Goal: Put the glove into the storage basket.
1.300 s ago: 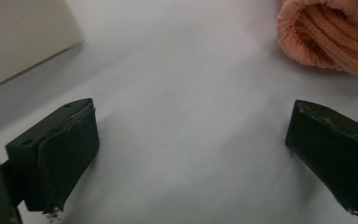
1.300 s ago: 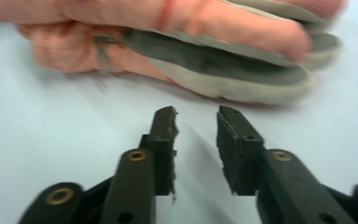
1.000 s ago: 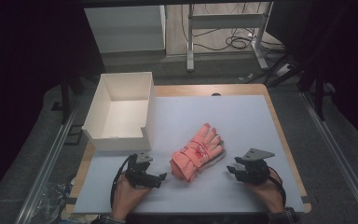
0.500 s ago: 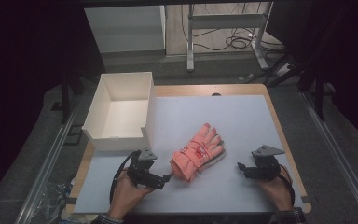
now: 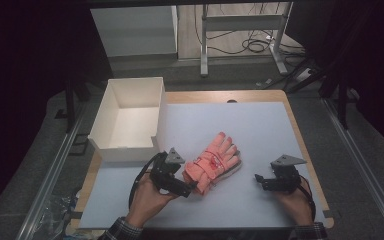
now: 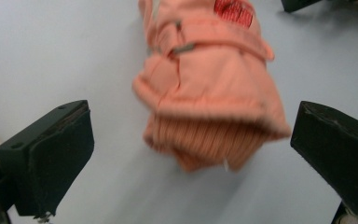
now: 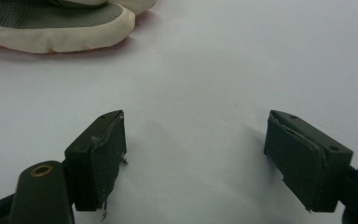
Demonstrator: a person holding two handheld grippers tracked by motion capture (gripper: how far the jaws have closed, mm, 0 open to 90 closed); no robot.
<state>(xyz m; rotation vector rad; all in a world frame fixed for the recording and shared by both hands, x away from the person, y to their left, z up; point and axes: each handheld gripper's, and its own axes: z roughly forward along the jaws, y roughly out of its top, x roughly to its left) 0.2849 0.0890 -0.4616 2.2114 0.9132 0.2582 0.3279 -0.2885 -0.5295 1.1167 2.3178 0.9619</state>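
Note:
A stack of salmon-pink gloves (image 5: 212, 162) lies on the white mat (image 5: 260, 125), fingers pointing away. My left gripper (image 5: 190, 187) is at the cuff end, open, its jaws having just been opening. In the left gripper view the ribbed cuff (image 6: 205, 149) sits in the gap of the left gripper (image 6: 193, 123), with both pads well clear of it. My right gripper (image 5: 259, 181) rests to the right of the gloves, open after just opening, with bare mat between its jaws (image 7: 196, 130). A grey-and-cream glove edge (image 7: 51, 23) lies ahead and to its left.
An open white box (image 5: 127, 150) stands at the mat's back left, close to my left hand. The wooden table edge (image 5: 300, 145) runs along the right. Metal frame legs and cables stand on the floor beyond the table.
My left gripper has lifted and shifted toward the gloves' cuff. My right gripper has drawn away to the right of the gloves, and its jaws stand wider.

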